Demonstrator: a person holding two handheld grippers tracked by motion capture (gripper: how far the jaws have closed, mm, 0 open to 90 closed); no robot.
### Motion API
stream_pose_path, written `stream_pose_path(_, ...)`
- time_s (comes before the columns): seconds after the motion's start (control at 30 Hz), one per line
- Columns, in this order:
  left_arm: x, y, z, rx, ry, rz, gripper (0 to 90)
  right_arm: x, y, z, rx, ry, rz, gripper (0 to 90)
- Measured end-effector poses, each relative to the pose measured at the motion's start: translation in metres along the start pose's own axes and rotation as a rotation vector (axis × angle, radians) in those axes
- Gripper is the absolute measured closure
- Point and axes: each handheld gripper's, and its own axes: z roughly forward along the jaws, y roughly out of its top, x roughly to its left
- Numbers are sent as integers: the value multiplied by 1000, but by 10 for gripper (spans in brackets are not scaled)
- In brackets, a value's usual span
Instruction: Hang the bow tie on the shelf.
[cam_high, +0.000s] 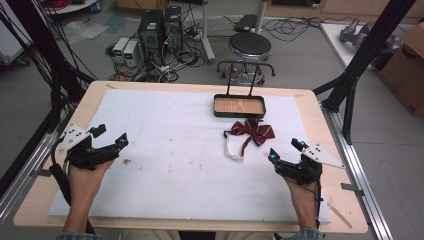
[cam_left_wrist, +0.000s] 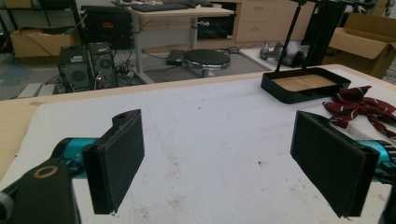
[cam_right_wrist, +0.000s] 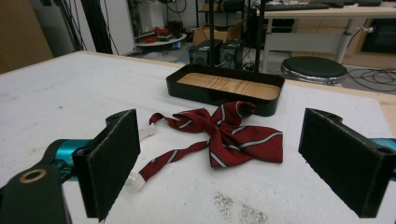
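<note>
Resting low on the white-covered surface (cam_high: 165, 130), left tongs (cam_high: 111, 140) lower left, right tongs (cam_high: 285, 152) lower right, both wide, empty. Dark red striped fabric bow tie (cam_high: 252, 131) centre-right, beside black wood-floored tray (cam_high: 239, 106) above it.

My left gripper (cam_high: 111, 141) sits at the mat's (cam_high: 165, 170) left edge, right gripper (cam_high: 285, 152) near the right. Bow tie (cam_high: 254, 130) lies ahead of the right one, apparently just touching the tray (cam_high: 239, 106) behind it.
</note>
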Motion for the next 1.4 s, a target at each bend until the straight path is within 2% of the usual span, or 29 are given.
stream_pose_path(1.1, -4, 3, -1, -1, -5, 22, 178, -2, 4, 7, 14, 12, -11, 132)
stream_pose_path(1.27, -4, 4, -1, -5, -7, 23, 178, -6, 11, 14, 2, 18, -22, 138)
stream_pose_path(1.4, -4, 4, -1, -5, -8, 25, 177, -7, 18, 25, 18, 36, -33, 139)
